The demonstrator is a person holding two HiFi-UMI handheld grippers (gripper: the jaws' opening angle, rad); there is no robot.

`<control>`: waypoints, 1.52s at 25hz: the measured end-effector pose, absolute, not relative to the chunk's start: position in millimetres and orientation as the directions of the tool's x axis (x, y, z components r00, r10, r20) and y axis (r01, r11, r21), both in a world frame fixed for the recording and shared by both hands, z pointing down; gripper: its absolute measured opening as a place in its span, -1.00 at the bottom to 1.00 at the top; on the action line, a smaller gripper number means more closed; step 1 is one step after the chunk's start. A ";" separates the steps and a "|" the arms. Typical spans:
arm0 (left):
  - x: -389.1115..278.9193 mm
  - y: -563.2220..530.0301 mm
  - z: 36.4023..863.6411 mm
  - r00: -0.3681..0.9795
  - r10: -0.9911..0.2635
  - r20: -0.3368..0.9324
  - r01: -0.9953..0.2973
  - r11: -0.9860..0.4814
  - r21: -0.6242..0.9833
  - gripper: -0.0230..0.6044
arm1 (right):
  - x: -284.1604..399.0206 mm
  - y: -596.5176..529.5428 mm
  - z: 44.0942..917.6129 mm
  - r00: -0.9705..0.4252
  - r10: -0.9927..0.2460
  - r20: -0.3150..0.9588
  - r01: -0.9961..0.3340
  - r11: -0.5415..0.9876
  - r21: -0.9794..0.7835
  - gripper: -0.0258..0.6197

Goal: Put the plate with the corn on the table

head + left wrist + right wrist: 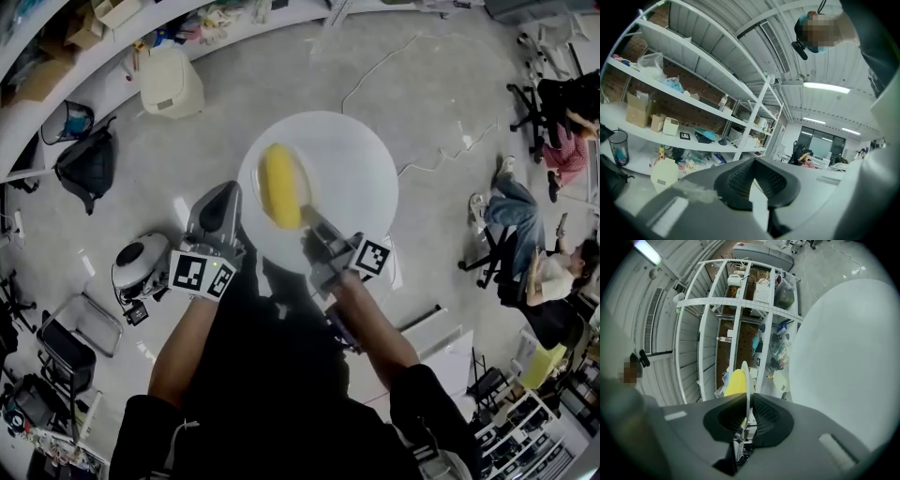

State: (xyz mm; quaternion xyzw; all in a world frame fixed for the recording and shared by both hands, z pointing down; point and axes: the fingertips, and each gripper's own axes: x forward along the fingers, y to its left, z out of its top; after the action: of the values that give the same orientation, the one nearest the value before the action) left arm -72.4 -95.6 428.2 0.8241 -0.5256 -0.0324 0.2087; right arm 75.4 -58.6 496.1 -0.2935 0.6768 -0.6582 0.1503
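A round white table (361,159) stands below. The plate (746,380) hangs above the table's near left edge, clear of the top. The right gripper (746,404) is clamped on the plate's rim. The left gripper (753,168), just off the table's left edge, has its jaws almost together, with a thin white sliver in the gap that I cannot identify. The corn (279,185) lies on the plate.
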 end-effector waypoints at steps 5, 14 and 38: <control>-74.5 -101.1 439.8 0.438 -0.882 0.173 -0.856 -0.351 0.378 -0.92 | 73.2 -62.4 510.1 -0.787 -0.583 0.200 -0.214 -0.047 -0.976 -0.80; -71.2 -110.1 459.3 0.457 -0.874 0.167 -0.850 -0.374 0.371 -0.92 | 74.4 -72.1 543.2 -0.784 -0.585 0.207 -0.233 -0.032 -0.972 -0.80; -79.7 -105.2 512.5 0.439 -0.880 0.182 -0.851 -0.342 0.399 -0.92 | 73.2 -74.0 638.6 -0.754 -0.610 0.245 -0.266 -0.057 -0.962 -0.80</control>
State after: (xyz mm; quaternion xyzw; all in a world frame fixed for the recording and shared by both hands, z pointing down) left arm -79.7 -105.2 512.5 0.8184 -0.5287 -0.0328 0.2228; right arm 73.2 -74.0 638.6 -0.3250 0.6740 -0.6501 0.1321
